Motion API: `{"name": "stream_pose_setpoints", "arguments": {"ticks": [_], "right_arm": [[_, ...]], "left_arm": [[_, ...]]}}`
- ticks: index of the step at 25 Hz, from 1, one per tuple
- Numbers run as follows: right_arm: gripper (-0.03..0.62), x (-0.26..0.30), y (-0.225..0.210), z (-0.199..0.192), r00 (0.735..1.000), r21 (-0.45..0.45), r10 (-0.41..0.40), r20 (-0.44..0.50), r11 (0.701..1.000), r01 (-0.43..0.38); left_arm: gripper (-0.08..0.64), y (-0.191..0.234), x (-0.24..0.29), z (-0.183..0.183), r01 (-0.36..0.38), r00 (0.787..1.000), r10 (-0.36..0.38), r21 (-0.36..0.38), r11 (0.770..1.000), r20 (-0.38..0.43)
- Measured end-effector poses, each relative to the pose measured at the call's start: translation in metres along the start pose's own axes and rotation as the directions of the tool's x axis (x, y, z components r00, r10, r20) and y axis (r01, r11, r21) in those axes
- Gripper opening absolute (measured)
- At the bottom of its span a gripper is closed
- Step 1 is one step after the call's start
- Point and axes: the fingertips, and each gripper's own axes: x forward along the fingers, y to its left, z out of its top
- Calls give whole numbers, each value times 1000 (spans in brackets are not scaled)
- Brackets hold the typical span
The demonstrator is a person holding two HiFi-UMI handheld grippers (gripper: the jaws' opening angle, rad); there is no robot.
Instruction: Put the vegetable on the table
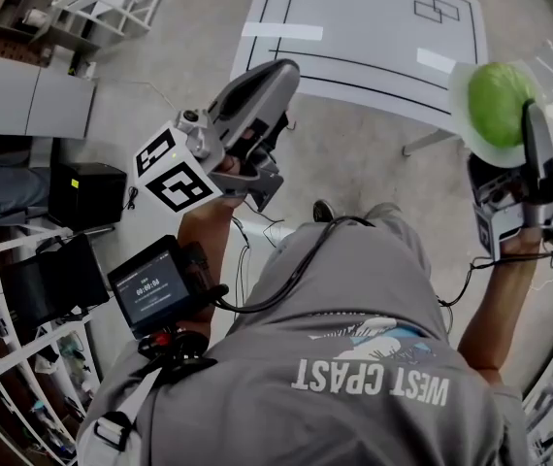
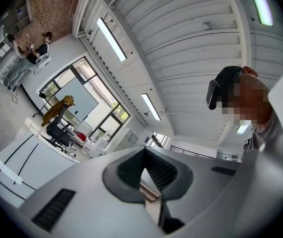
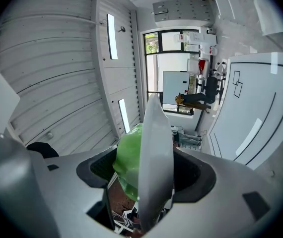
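Spotter: Grey concrete floor (image 1: 354,163) under you, white table (image 1: 374,27) with black line markings just ahead. Your left gripper (image 1: 278,76) is raised over the floor short of the table's near edge, jaws pressed together, nothing between them.

Lead: Agreed. Your right gripper (image 1: 527,124) has the load. Its jaws stand fairly wide and clamp a round green vegetable (image 1: 498,100) against a white plate (image 1: 466,115). The right gripper view shows the plate edge-on, with the vegetable on one side of it.

Spotter: Position: the vegetable is up in the air, off the table's near right corner and apart from the top. None of it rests on the table.

Lead: So by my reading you are in the carry step, placing not yet done. Next move calls for bringing your right gripper in over the table's right edge, levelling the plate, and lowering until it sits flat before you ease the jaws.

Spotter: Watch the tilt. The plate stands near upright in the grip, and a round vegetable will likely roll if you release early. Whether plate and vegetable go down together, I cannot tell.
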Motion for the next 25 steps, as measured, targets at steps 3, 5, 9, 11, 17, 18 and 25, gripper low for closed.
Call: {"name": "stream_pose_setpoints", "arguments": {"ticks": [3, 5, 9, 11, 17, 18, 25], "right_arm": [[316, 11, -7, 0, 1000, -1, -1, -23, 1000, 1], [316, 16, -10, 1, 999, 1, 0, -45, 1000, 0], [316, 34, -25, 8, 997, 21, -22, -76, 1000, 24], [316, 44, -45, 22, 995, 40, -20, -97, 999, 24], [316, 75, -86, 53, 985, 86, -7, -173, 996, 22], [316, 82, -86, 54, 982, 91, -10, -186, 996, 27], [316, 119, -128, 85, 960, 123, -15, -278, 991, 51]], "left_arm": [[8, 8, -2, 2, -12, 1000, 12, -14, 1000, 6], [8, 9, -2, 2, -22, 1000, 22, -19, 1000, 8], [8, 18, 5, 5, -56, 998, 57, -17, 998, 19], [8, 29, 18, -1, -78, 996, 78, -11, 997, 30], [8, 48, 46, 2, -149, 987, 149, -1, 989, 62], [8, 48, 49, 5, -156, 985, 156, -2, 988, 68], [8, 67, 82, -2, -230, 969, 229, 2, 973, 91]]}}
